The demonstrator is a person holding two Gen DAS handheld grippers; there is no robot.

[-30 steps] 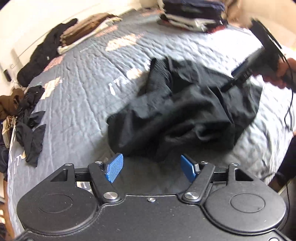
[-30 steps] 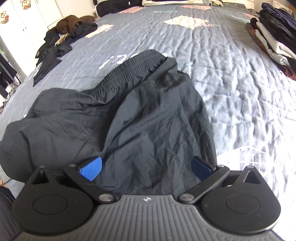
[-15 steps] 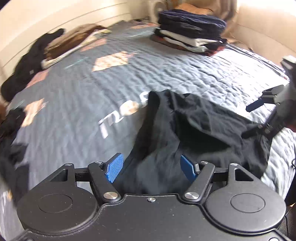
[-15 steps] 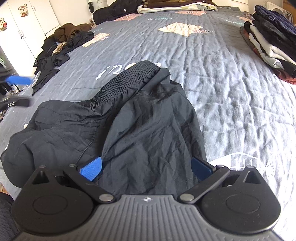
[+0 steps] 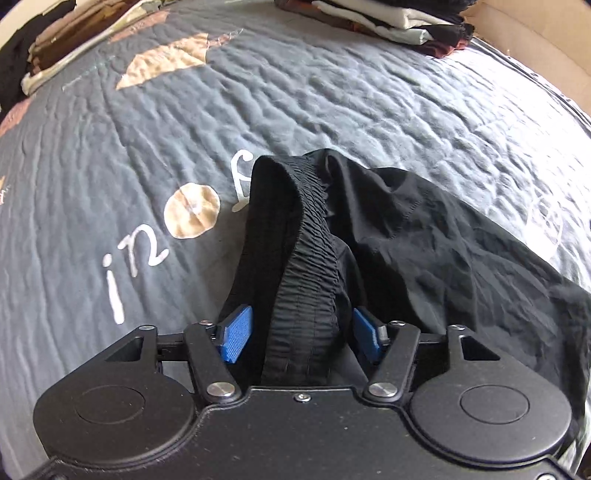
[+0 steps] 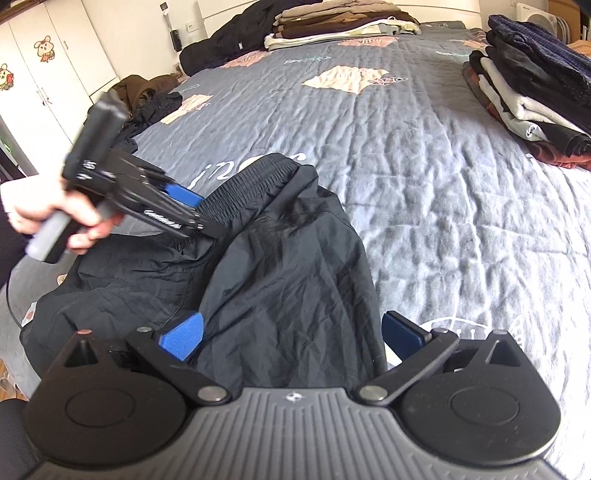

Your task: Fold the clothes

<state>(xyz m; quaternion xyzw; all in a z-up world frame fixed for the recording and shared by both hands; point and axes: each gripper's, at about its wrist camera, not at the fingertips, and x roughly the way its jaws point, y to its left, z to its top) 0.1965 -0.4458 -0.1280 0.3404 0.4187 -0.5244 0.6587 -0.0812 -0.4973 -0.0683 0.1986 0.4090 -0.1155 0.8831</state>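
Observation:
Black shorts (image 6: 280, 266) lie crumpled on the grey quilt (image 6: 443, 192), elastic waistband (image 5: 306, 258) toward the far side. My left gripper (image 5: 301, 336) is open, its blue pads on either side of the raised waistband. It also shows in the right wrist view (image 6: 195, 212), at the waistband's left end. My right gripper (image 6: 291, 334) is open, with the near fabric of the shorts between its pads (image 6: 183, 334).
A stack of folded clothes (image 6: 532, 92) sits at the right of the bed. More folded clothes (image 6: 332, 22) and a dark jacket (image 6: 229, 44) lie at the far end. Loose dark garments (image 6: 151, 99) are at the left edge, near white cupboards (image 6: 44, 74).
My left gripper has swung in from the left and come down around the waistband, which now stands between its pads. My right gripper has stayed over the near fabric, open.

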